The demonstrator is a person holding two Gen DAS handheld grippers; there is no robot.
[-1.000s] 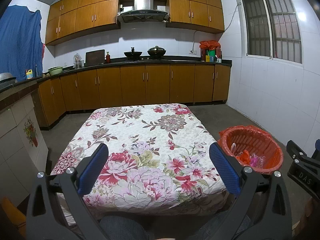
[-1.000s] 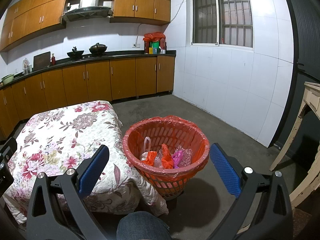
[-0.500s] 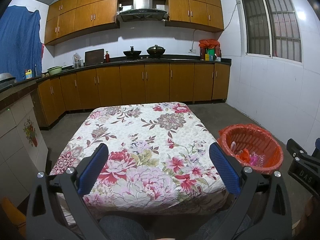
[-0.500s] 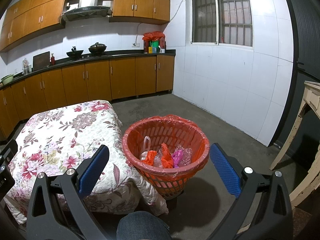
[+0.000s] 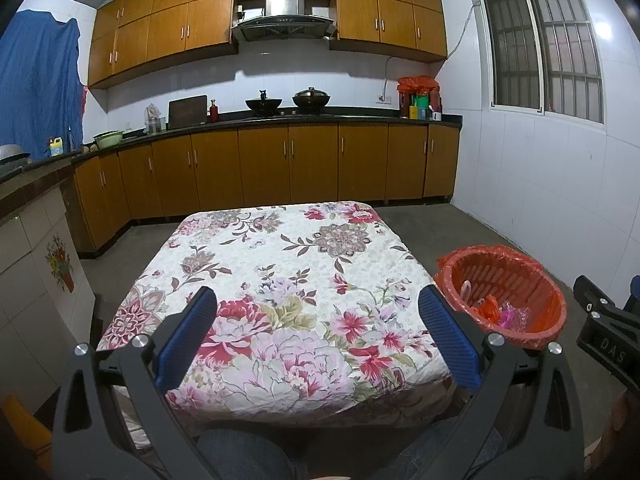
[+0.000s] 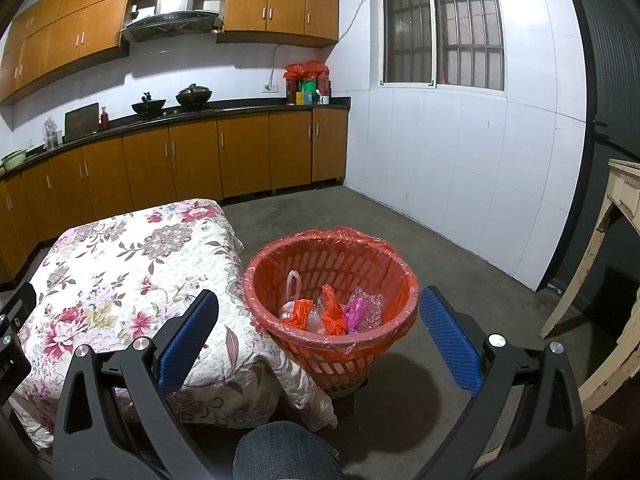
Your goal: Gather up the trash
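Note:
An orange basket [image 6: 360, 344] lined with a red bag stands on the floor right of the table; it also shows in the left wrist view [image 5: 532, 276]. Inside lie crumpled bags [image 6: 328, 314], orange, clear and pink. My right gripper [image 6: 318, 336] is open and empty, held near and above the basket's front. My left gripper [image 5: 318, 336] is open and empty over the near end of the table with the flowered cloth [image 5: 280, 280]. No loose trash shows on the cloth.
Wooden kitchen cabinets [image 5: 280, 168] and a dark counter line the far wall. A white tiled wall [image 6: 460, 160] stands to the right. A worn pale table leg [image 6: 592, 264] is at far right. My knee [image 6: 280, 452] is below.
Both views have shifted only slightly; the left view has risen a little. Both grippers stay open and empty.

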